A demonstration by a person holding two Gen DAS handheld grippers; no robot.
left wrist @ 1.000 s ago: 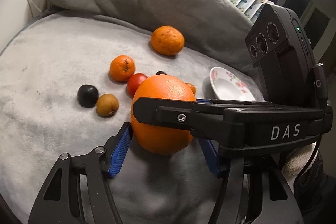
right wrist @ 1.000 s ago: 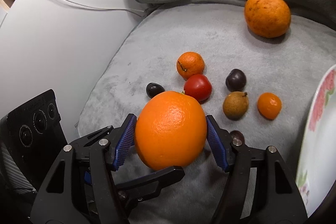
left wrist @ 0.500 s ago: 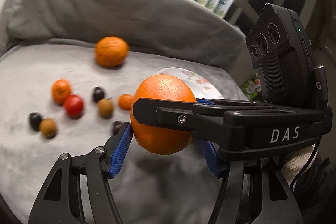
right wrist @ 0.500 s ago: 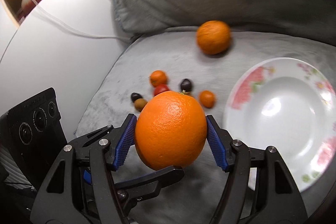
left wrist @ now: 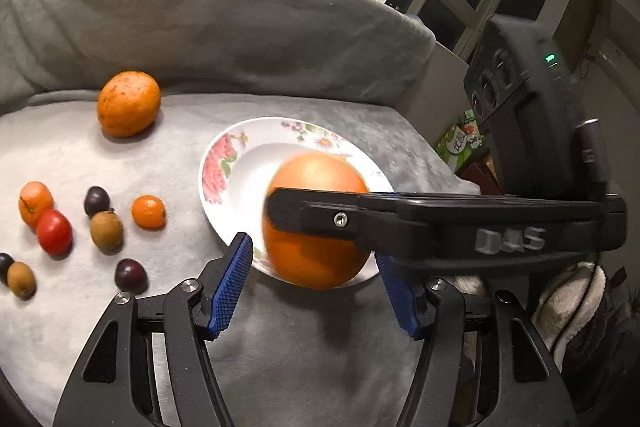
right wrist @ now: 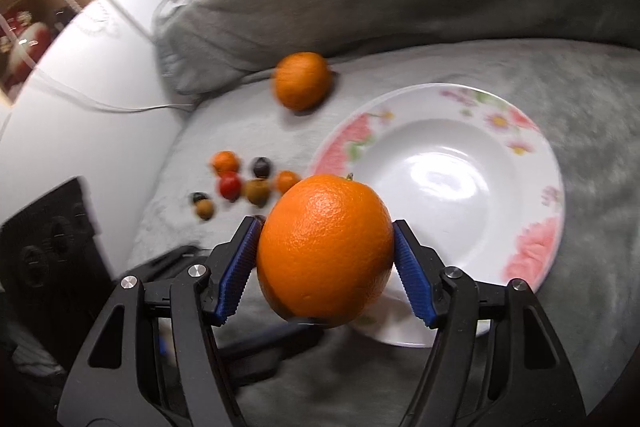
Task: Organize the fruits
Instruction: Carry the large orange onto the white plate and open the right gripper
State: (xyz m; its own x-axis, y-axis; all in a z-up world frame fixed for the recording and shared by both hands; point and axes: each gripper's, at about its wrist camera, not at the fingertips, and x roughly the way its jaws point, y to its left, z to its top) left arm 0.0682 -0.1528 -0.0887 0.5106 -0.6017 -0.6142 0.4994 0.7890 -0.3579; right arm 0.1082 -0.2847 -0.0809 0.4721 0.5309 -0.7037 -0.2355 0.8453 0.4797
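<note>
The large orange sits clamped between the blue pads of the right gripper, held in the air over the near rim of the flowered plate. In the left wrist view the same orange hangs in front of the plate, with the right gripper's black finger crossing its face. The left gripper is spread wide, its pads standing apart from the orange on either side and gripping nothing.

The plate lies on a grey blanket. Beyond the plate's far left edge rests a second, speckled orange. To the plate's left lie the small fruits: 2 mandarins, a red tomato, 3 dark plums and 2 brown fruits, loosely grouped and apart from the plate. A grey cushion rises behind.
</note>
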